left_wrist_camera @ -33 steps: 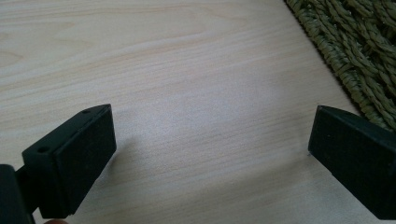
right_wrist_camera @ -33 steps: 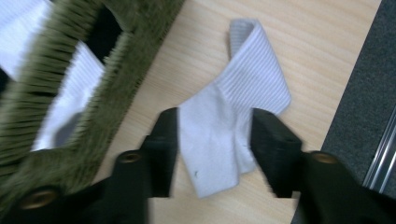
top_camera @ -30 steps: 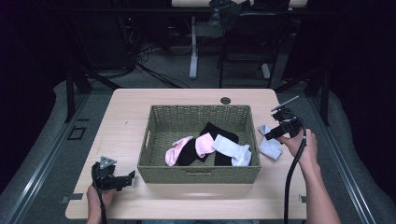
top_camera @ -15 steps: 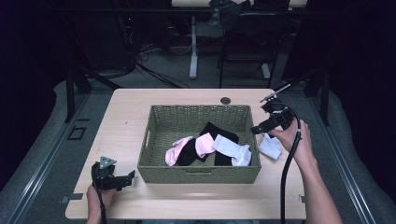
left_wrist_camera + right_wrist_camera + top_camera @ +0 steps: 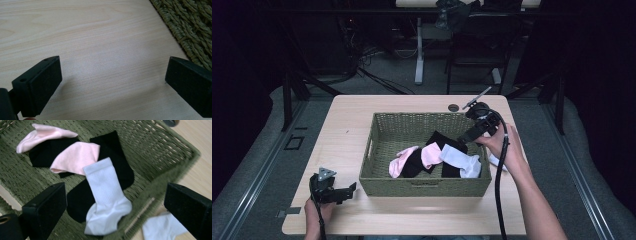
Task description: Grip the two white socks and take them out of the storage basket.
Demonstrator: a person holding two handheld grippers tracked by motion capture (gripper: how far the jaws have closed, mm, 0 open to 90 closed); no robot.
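Socks mostly sit inside the wicker basket [image 5: 387, 130]: pink, black, and a white sock [image 5: 106, 200] just dropped at its 4 o'clock corner. The right gripper [image 5: 464, 140] has just been opening, jaws spread with nothing between them, above it. One more white sock [image 5: 160, 227] waits on the table outside, so gathering seems nearly done. The left gripper [image 5: 343, 191] rests spread, idle.

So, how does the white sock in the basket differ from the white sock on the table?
The white sock in the basket lies on the woven bottom, partly over a black sock; the white sock on the table lies on bare wood outside the basket's wall. The first shows its full length, ribbed cuff to foot; the second is partly hidden behind the right gripper's jaw. Both are white and lie untouched.
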